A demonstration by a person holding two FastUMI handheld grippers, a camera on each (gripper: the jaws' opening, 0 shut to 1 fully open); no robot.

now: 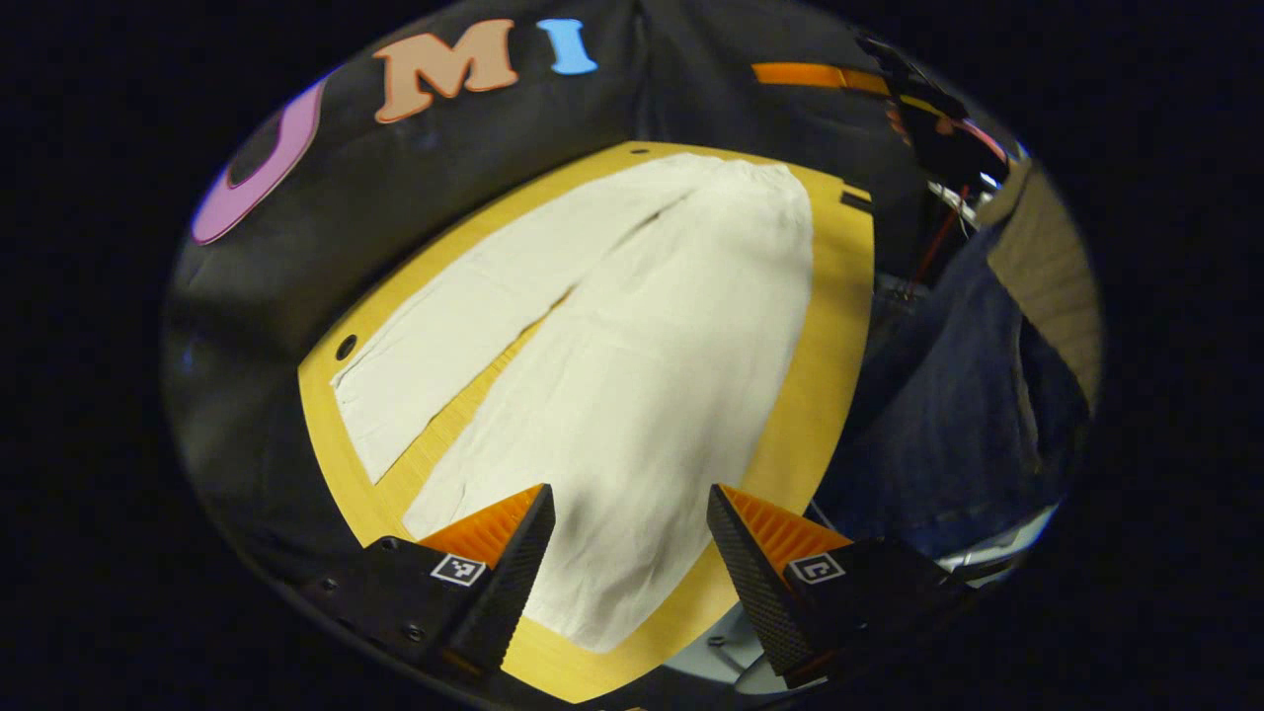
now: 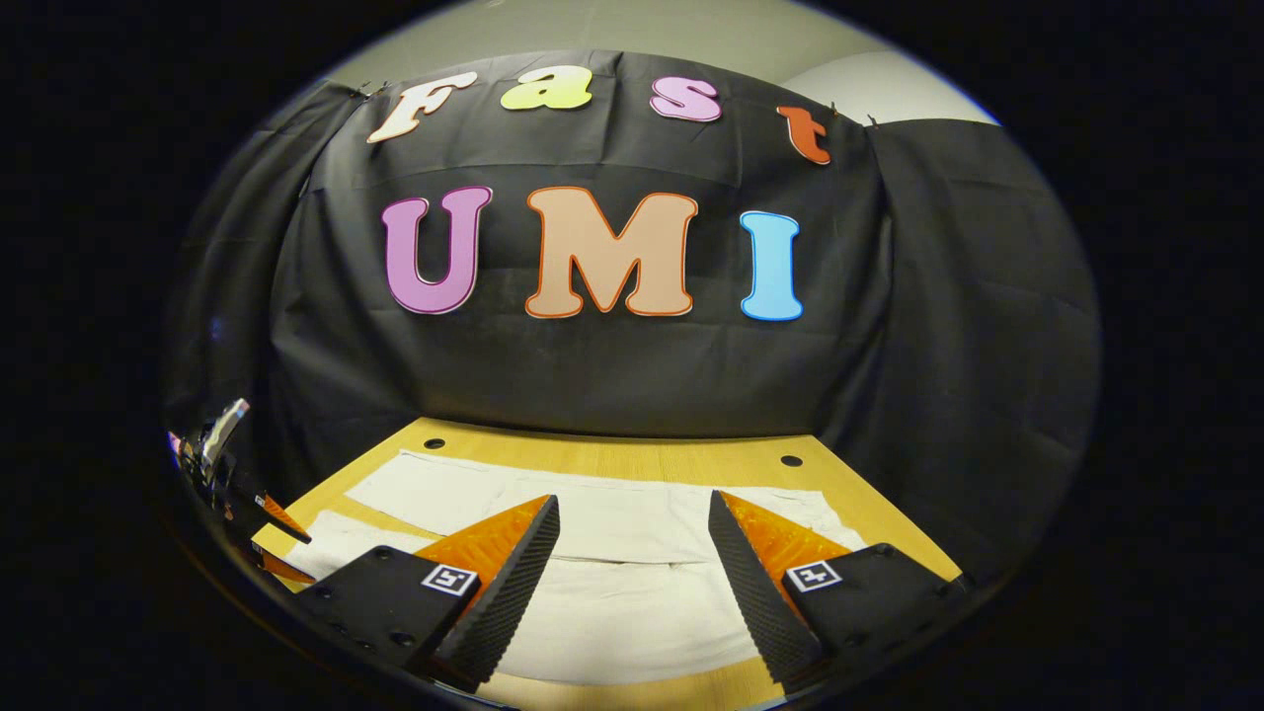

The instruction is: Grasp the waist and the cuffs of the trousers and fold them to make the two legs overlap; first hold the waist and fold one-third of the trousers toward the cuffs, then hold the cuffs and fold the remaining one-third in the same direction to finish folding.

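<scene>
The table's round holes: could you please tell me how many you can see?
3 at most. Right gripper view: two along the table's far edge, left and right. Left gripper view: one beside the trousers. More may lie hidden.

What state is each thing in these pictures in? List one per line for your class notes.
trousers: spread flat on the table, unfolded, legs apart
table: bears the trousers
left hand-held gripper: open, above a trouser cuff
right hand-held gripper: open, holding nothing, above the trousers

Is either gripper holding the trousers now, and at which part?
Nothing is held. Left gripper and right gripper are both open above the trousers.
</scene>
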